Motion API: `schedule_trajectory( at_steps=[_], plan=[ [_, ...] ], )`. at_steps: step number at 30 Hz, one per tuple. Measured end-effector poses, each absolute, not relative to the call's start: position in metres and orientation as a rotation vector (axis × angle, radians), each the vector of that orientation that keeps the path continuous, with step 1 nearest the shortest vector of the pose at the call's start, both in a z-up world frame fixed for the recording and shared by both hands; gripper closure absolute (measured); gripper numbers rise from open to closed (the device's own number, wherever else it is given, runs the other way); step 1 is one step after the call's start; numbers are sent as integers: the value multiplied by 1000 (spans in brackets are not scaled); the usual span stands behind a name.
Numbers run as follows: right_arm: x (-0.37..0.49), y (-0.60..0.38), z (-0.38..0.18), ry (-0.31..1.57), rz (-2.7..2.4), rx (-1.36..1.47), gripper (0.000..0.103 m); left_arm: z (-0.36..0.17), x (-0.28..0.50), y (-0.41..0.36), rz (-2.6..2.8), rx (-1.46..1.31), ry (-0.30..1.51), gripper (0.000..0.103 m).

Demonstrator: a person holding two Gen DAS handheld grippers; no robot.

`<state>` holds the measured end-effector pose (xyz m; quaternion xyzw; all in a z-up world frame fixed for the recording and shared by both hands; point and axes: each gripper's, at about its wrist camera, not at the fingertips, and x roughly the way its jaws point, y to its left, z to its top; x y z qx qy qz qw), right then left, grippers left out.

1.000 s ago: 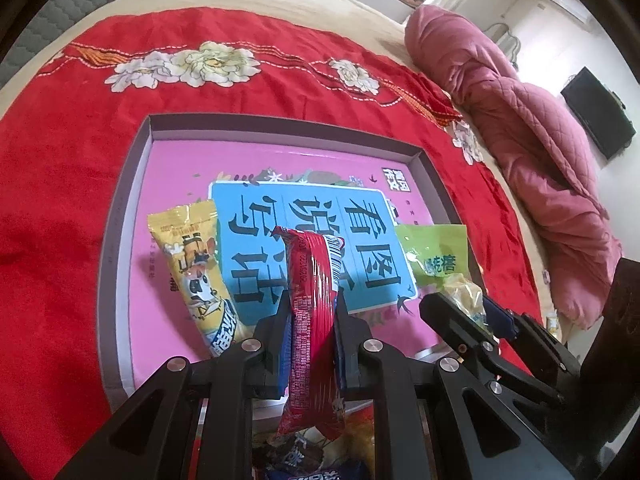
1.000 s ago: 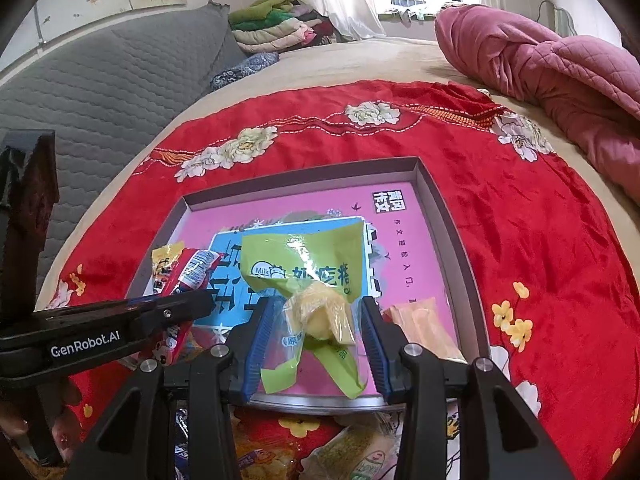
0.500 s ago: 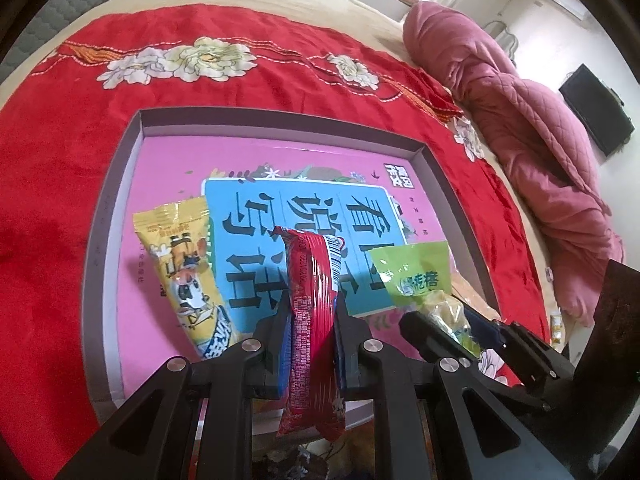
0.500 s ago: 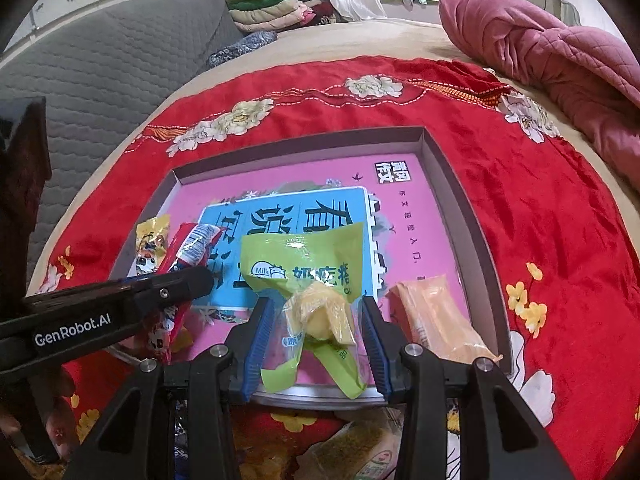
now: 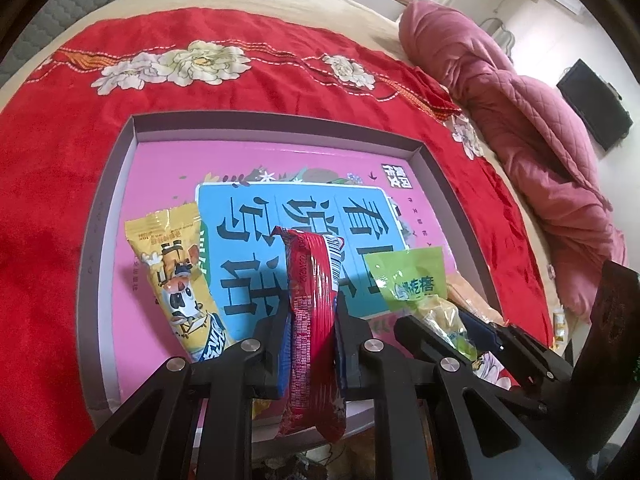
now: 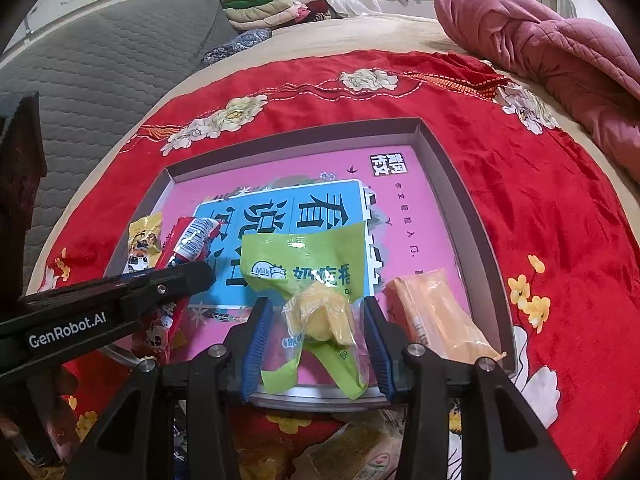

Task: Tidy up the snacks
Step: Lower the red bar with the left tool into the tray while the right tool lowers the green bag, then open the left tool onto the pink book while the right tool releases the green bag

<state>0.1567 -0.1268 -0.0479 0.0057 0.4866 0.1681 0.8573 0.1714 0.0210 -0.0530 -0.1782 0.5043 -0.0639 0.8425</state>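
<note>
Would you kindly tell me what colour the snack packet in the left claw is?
Red, with a white and blue end: the snack packet in the left claw, clearest in the left wrist view.

Red cloth (image 6: 540, 208) embroidered with white peonies and small yellow flowers. Grey-walled tray (image 6: 448, 160) lined pink, blue panel with black characters. Yellow cow-print packet (image 5: 176, 276), glossy red packet (image 5: 314, 320), lime-green packet (image 6: 308, 264), orange packet (image 6: 436, 316).

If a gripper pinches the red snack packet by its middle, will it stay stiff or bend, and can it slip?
The red snack packet, pinched by the left gripper, stands almost upright with both ends free, so it is probably fairly stiff and light. Its glossy wrapper looks smooth, so it might slip in a loose grip. The wrinkles suggest that it can be crushed.
</note>
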Motion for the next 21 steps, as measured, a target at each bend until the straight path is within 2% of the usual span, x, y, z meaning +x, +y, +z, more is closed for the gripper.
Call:
schedule_trajectory(
  at_steps=[17,21],
  plan=[
    [157,-130,-50,1030,327,15,56,-54,171,24,-144,-382,1076,81],
    [157,-130,-49,1028,321,16,55,-52,170,23,-152,-378,1073,73]
  ],
)
